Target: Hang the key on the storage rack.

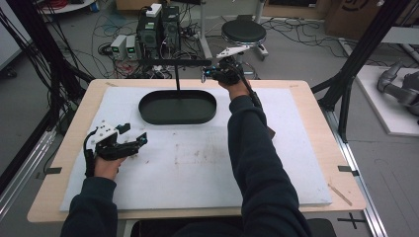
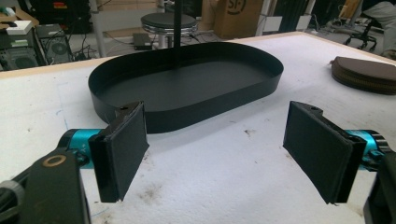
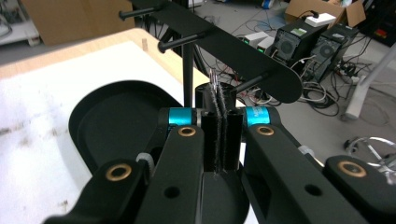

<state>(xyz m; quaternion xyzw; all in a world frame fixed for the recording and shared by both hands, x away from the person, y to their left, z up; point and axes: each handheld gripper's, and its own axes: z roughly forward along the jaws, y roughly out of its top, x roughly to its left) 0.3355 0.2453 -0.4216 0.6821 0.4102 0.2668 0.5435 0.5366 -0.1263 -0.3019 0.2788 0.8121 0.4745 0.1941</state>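
White padding [image 1: 197, 163], smudged with grey marks, covered the wooden tabletop [image 1: 316, 113]; computer towers [image 1: 158, 27], a round stool [image 1: 243, 32] and loose cables crowded the floor behind. A black oval tray [image 1: 148, 116] with an upright post and crossbar [image 3: 243, 60] sat near the far edge, leaving the near half of the pad bare. At the near left, the left gripper [image 2: 215, 149] rested low with jaws spread wide, holding nothing. The right gripper [image 3: 219, 135] was raised by the crossbar's end, jaws pressed together on a few thin metal pins [image 3: 215, 77] whose tips stood above the pads.
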